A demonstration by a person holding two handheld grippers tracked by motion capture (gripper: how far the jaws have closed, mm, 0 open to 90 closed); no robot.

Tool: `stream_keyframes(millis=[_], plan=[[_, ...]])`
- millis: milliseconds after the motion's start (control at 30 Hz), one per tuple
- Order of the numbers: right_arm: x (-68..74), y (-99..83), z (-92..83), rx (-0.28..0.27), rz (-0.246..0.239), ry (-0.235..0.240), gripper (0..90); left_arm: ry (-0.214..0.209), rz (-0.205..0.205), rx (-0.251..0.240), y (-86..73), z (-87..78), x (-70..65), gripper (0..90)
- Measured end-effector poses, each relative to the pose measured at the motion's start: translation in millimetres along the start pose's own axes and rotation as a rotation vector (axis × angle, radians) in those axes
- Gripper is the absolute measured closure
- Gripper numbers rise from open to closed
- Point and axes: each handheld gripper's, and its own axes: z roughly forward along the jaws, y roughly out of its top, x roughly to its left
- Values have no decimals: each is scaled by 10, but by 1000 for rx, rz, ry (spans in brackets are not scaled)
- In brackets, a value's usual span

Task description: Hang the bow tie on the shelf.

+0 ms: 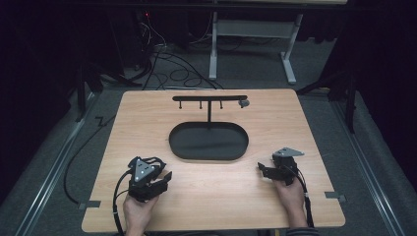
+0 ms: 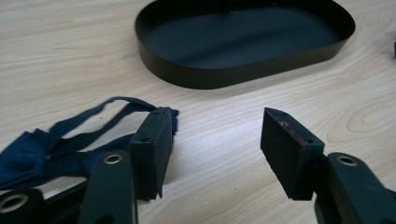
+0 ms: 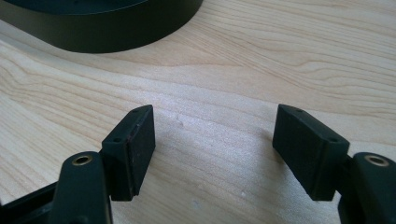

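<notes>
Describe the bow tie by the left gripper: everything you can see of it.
The bow tie is dark navy cloth, matte, with a gathered bow and a thin strap looping out from it. It lies flat and slack on the wooden table, short of the black oval tray. In the left gripper view it sits beside and partly behind one pad of the left gripper, outside the gap; whether it touches that pad is unclear. The jaws stand open with nothing between them.

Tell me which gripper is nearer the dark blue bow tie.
Left. The left gripper has the bow tie lying right beside one jaw, outside the open gap. The right gripper sits across the table, past the oval tray.
</notes>
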Motion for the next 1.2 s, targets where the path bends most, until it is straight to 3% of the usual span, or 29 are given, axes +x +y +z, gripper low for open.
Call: stream_keyframes(millis=[433,667,1000,1200], plan=[[1,1,1,0,-3,-2,312,66,17,11,59,-19,204,442],[1,1,0,0,-2,-1,312,106,21,27,97,37,377,460],[1,1,1,0,-5,-3,312,124,-1,44,123,109,552,473],[2,1,1,0,-6,-4,312,130,20,74,116,209,603,471]])
